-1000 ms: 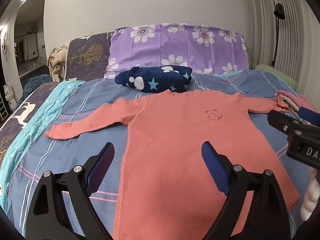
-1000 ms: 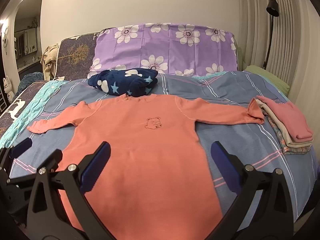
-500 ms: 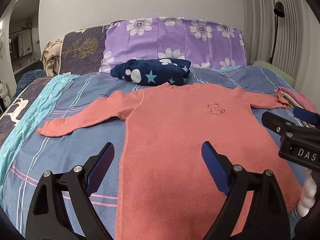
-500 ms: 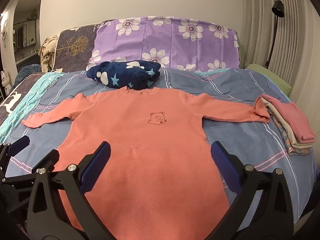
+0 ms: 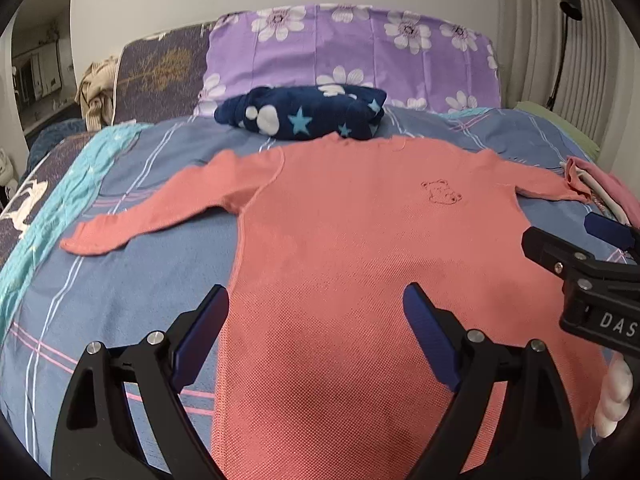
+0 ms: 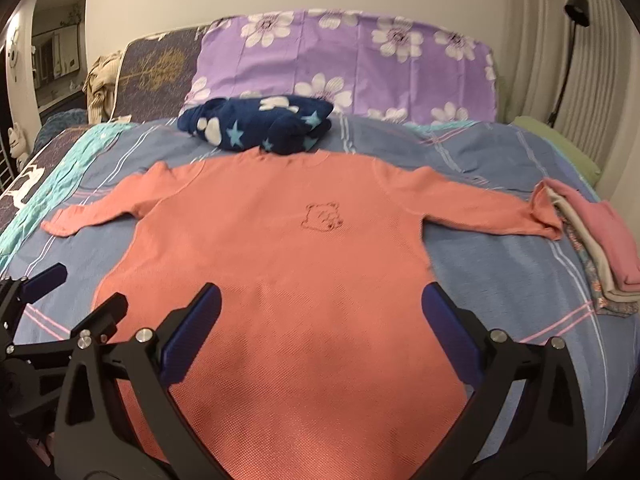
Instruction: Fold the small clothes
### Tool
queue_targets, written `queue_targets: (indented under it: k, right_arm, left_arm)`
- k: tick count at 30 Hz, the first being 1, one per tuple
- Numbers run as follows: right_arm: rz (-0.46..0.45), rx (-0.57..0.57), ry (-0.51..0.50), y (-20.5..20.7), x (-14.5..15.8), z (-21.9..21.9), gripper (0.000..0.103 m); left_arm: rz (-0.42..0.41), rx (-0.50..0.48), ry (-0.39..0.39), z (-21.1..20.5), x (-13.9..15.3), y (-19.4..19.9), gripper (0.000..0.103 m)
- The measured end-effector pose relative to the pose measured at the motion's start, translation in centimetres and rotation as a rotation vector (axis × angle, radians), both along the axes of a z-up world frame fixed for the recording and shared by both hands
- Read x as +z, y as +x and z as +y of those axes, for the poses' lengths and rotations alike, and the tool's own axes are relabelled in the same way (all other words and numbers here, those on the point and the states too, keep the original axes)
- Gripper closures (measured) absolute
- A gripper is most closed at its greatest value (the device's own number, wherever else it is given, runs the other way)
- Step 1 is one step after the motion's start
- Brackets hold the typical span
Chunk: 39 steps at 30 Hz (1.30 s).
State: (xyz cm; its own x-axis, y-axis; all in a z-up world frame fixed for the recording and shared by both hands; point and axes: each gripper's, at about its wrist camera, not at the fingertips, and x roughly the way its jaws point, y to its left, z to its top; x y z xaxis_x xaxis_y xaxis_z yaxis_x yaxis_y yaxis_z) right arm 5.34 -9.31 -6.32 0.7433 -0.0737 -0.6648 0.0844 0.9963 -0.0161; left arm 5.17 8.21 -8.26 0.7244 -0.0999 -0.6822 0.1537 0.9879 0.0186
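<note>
You held both claws over the near part of the coral shirt (image 6: 288, 264), and neither one had hold of anything. The left claw (image 5: 316, 332) stood wide open above the shirt's left side seam, and the right claw (image 6: 320, 332) stood wide open above the lower body; the cloth showed free between the blue pads (image 6: 192, 332) of each.

The shirt lay face up and spread flat in the middle of the bed (image 6: 500, 264), with the collar toward the pillows and both sleeves stretched out to the sides. I think it was laid open like this so the seams and sleeves are easy to reach for the first fold, which was not yet started. Its knit looked fine and ribbed, soft, with a small bear outline (image 6: 322, 216) stitched on the chest. The right cuff touched a stack of folded clothes (image 6: 592, 240), probably the finished pieces kept aside.

A fleecy navy blanket (image 6: 256, 128) with stars and paw prints sat bunched just beyond the collar, in front of the purple flowered pillow (image 6: 348, 64). The bedsheet was blue with thin pink and white stripes.
</note>
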Motion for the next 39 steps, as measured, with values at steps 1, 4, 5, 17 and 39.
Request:
queue_targets:
  k: [1,4,5,17,39]
  right_arm:
    - [0.008,0.004,0.003,0.2,-0.2,0.0,0.002]
    - [0.021,0.006,-0.001,1.0,-0.6,0.0,0.002]
    - [0.024,0.007,-0.003,1.2,-0.7,0.0,0.002]
    - [0.043,0.051,-0.088,3.9,-1.0,0.5,0.002]
    - [0.056,0.102,-0.112,7.1,-1.9,1.0,0.002]
  left_arm:
    - [0.013,0.006,-0.002,0.1,-0.2,0.3,0.013]
    - [0.028,0.014,0.005,0.0,-0.6,0.9,0.013]
    - [0.030,0.015,0.009,0.0,-0.7,1.0,0.013]
    - [0.050,0.020,0.010,0.6,-1.4,3.2,0.013]
    - [0.099,0.437,-0.325,22.7,-3.3,10.1,0.042]
